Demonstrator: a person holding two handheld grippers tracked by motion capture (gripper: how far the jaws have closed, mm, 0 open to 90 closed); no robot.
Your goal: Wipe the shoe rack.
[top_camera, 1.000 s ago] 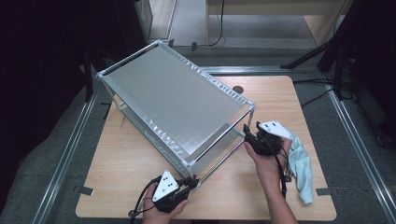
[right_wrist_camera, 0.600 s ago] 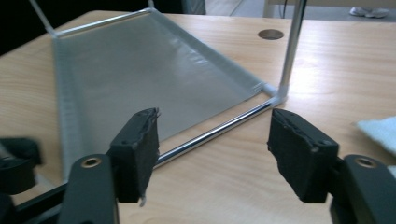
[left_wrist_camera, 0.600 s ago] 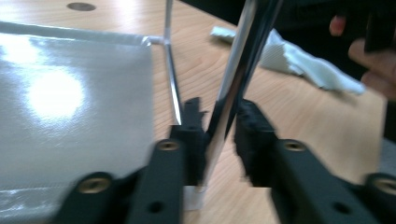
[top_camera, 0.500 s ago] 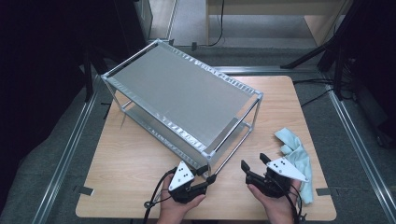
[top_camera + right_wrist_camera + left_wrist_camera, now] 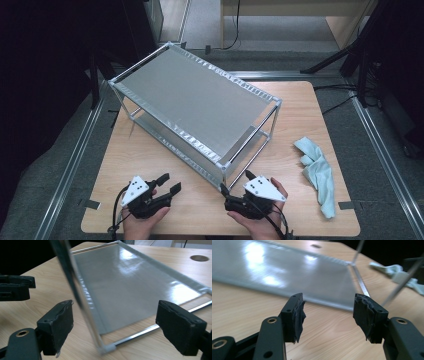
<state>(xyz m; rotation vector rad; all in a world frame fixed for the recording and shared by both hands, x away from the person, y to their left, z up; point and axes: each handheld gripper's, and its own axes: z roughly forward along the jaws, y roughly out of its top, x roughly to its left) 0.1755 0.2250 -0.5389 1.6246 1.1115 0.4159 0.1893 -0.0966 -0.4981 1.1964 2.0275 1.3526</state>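
While the two-tier metal shelf rack [image 5: 200,107] stands square on the table [image 5: 295,200], running from ten o'clock to four o'clock, I judge it set down and let go. Right gripper [image 5: 235,190], at six o'clock by the rack's near corner post [image 5: 80,302]: jaws just opened, apart, post between them untouched. Left gripper [image 5: 167,186], at seven o'clock: jaws just opened, apart, empty. Pale blue cloth [image 5: 316,172], three o'clock, lying well apart, presumably for wiping.

Grey carpeted floor [image 5: 60,165] surrounds a light wooden table [image 5: 300,120]. Metal floor rails [image 5: 75,160] flank it. Dark surroundings; black cables [image 5: 345,95] beyond.
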